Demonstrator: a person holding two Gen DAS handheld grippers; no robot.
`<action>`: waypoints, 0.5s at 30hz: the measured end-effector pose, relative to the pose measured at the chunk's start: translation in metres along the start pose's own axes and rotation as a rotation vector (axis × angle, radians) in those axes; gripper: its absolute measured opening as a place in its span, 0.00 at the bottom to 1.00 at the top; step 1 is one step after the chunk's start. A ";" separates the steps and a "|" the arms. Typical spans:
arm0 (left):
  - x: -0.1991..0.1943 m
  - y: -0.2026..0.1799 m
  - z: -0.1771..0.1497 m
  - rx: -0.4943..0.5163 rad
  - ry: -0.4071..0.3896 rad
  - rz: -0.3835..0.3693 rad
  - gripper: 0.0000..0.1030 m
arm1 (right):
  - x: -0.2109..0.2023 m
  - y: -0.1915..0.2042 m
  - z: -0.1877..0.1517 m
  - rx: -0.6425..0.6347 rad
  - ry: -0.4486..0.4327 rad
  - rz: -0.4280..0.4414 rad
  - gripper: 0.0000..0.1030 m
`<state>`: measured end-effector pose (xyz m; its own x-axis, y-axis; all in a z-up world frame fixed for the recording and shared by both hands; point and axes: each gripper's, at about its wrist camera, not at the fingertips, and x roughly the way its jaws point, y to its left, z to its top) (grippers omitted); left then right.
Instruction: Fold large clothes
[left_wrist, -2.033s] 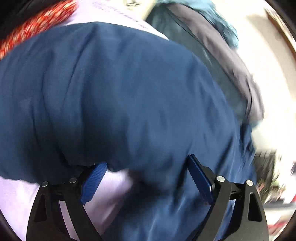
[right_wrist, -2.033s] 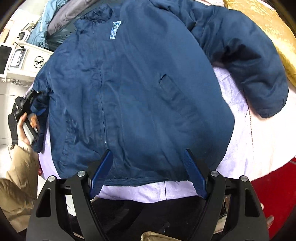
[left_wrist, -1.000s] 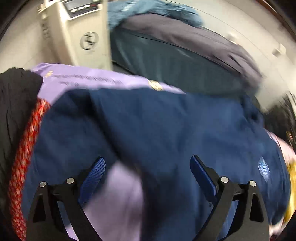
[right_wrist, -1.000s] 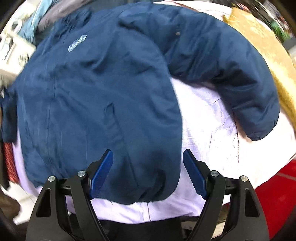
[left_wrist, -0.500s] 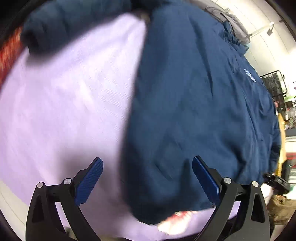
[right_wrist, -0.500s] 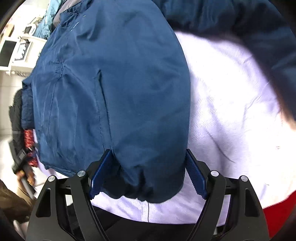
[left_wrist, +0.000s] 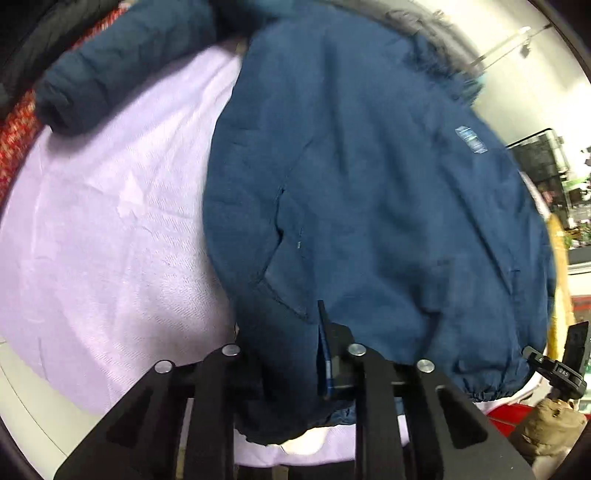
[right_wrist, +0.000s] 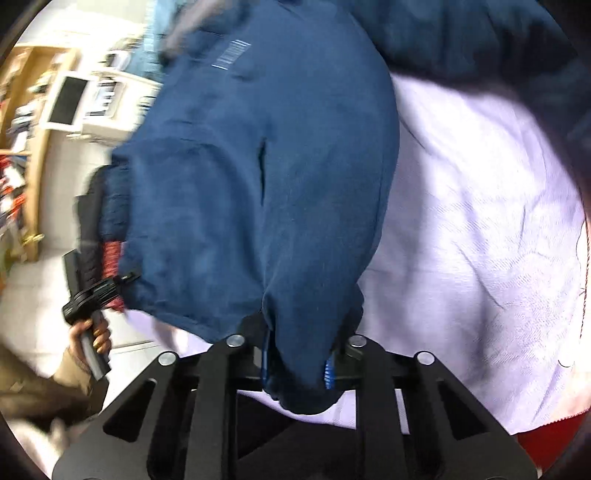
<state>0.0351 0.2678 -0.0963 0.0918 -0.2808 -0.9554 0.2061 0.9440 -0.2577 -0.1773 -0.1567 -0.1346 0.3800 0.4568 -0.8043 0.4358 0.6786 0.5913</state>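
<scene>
Navy jacket (left_wrist: 369, 192) lies front-up on the lilac cloth (left_wrist: 110, 229) covering the table, one sleeve (left_wrist: 122, 55) flung out toward a red patterned fabric (left_wrist: 14, 140). Left tongs (left_wrist: 291, 350) and right tongs (right_wrist: 295, 363) have just been closing, and each now pinches a corner of the jacket's hem.

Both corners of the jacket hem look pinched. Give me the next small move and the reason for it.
Probably lift both hem corners together and carry them toward the collar. The left hand-held gripper and the right hand-held gripper have just closed on the bottom hem of the navy jacket, which lies flat, front up, on the lilac cloth, sleeves out to the sides.
</scene>
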 end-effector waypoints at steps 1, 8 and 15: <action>-0.011 -0.003 -0.002 0.014 -0.005 0.001 0.18 | -0.008 0.004 -0.003 -0.007 -0.011 0.016 0.19; -0.033 -0.009 -0.021 0.057 0.042 0.014 0.17 | -0.037 0.010 -0.028 0.009 0.016 0.074 0.14; 0.024 0.012 -0.045 -0.033 0.136 0.120 0.36 | -0.009 -0.012 -0.045 -0.009 0.150 -0.084 0.17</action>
<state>-0.0042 0.2799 -0.1284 -0.0190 -0.1420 -0.9897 0.1694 0.9751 -0.1431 -0.2231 -0.1428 -0.1366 0.2165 0.4784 -0.8510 0.4534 0.7228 0.5216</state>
